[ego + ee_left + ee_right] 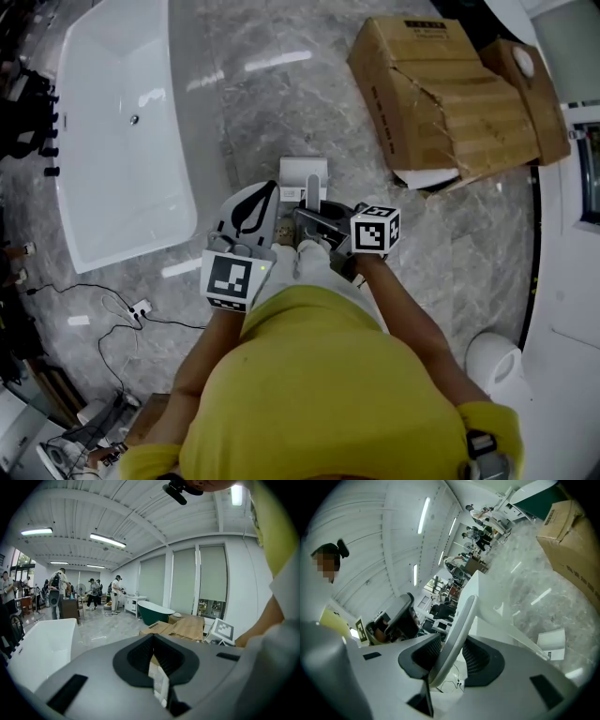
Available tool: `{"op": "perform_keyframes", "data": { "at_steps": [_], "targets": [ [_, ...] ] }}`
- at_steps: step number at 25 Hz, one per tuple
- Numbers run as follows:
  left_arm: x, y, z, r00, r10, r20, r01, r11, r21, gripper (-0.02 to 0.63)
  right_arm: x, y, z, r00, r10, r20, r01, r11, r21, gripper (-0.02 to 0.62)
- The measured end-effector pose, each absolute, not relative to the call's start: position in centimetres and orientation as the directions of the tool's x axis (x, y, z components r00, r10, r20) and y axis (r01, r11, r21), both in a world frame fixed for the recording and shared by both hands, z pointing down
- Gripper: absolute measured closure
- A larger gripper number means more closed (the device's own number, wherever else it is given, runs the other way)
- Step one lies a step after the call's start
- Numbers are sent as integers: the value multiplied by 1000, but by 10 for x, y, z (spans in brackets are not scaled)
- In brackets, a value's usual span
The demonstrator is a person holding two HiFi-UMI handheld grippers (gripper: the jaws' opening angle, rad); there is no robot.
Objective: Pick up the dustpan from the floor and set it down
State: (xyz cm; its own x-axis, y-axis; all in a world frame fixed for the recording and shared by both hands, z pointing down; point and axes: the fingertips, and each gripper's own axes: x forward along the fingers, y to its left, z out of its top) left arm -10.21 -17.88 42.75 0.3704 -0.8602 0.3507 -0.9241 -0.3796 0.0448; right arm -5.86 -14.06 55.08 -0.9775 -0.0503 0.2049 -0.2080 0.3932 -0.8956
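Looking down in the head view, the white plastic dustpan with a long pale-grey handle point(303, 174) hangs in front of the person's legs, over the grey marbled stone floor point(281, 75). I cannot tell whether its pan is clear of the floor. The right gripper point(314, 211) reaches to the handle, and the left gripper point(261, 202) sits just beside it. The white rectangular bathtub point(122, 122) lies to the left and the torn brown cardboard box point(450, 94) to the upper right, both apart from the pan.

In the left gripper view, the dark pads meet with nothing between them, so this gripper is closed and empty. Being so close, it could knock the handle if either hand swings.

In the right gripper view, the jaws are clamped on the curved grey handle point(457, 634), which crosses the ribbed pads at a slant. That is the weak point, in my judgement. The pan's weight hangs out beyond a narrow, smooth grip, so a quick lift or turn could let the handle pivot or slide between the pads. The pan could then drop or swing toward the bathtub's rim. Setting it down on one edge could tip it over.
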Motion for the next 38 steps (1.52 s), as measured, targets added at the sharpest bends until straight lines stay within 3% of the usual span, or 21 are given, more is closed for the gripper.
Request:
{"op": "perform_keyframes", "data": {
  "at_steps": [22,38],
  "targets": [
    [-83,-176,375,400,-893,206,-912,-410,-8,607,-39,-126,392,-995,-88,51,-89,519,-850,429],
    [-87,-181,362,393,-905,166,-916,-401,-17,607,-30,-137,362,-993,-117,32,-93,557,-825,417]
  ]
}}
